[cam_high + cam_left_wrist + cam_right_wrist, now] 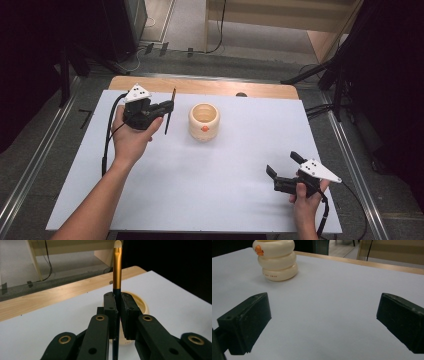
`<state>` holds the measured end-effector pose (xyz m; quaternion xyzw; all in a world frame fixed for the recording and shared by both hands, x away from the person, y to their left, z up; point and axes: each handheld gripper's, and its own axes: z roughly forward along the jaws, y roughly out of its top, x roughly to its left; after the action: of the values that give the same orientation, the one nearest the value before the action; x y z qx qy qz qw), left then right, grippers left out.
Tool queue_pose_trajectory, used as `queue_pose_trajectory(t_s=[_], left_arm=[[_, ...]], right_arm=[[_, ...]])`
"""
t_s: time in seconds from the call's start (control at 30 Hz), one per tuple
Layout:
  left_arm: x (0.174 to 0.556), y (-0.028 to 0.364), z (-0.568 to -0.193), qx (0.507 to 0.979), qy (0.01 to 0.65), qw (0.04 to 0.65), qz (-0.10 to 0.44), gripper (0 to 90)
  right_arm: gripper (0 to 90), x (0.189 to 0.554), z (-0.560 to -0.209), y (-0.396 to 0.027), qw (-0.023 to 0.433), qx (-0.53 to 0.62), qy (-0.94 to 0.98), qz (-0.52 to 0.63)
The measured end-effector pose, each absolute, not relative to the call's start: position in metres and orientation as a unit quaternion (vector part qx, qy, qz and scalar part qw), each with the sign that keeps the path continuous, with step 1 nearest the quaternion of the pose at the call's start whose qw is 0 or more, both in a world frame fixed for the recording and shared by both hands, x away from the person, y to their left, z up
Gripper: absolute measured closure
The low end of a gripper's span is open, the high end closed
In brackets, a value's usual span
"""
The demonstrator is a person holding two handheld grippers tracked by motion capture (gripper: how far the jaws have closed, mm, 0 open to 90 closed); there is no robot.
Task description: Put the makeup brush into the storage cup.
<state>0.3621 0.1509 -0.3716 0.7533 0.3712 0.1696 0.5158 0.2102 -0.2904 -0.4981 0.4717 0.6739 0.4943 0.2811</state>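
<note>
A thin brush (pixel 170 111) with a dark handle and gold ferrule (pixel 117 267) stands nearly upright, pinched in my left gripper (pixel 169 107), which is shut on it at the table's far left. Just to its right sits a cream ribbed cup (pixel 204 121) with an orange mark; the cup (pixel 138 303) lies behind the jaws in the left gripper view. My right gripper (pixel 284 164) rests low near the front right, open with nothing between its pads (pixel 247 322). The cup (pixel 275 258) stands well ahead of it.
A white sheet (pixel 210 175) covers the table, with a strip of bare wood (pixel 220 87) along the far edge. Dark stands and cables sit on the floor beyond the table. Metal rails run along both sides.
</note>
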Motion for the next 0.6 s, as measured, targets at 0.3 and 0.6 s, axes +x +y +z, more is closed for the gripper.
queue_pose_trajectory(t_s=[0.3,0.6], left_arm=[[0.3618,0.1511,-0.3728,0.729,0.357,0.554,0.185,84.6],[0.3654,0.1496,-0.3769,0.707,0.325,0.602,0.180,84.7]], right_arm=[[0.0,0.2101,-0.4979,-0.2904,0.280,0.473,0.673,0.494],[0.0,0.2102,-0.4980,-0.2914,0.282,0.473,0.673,0.494]])
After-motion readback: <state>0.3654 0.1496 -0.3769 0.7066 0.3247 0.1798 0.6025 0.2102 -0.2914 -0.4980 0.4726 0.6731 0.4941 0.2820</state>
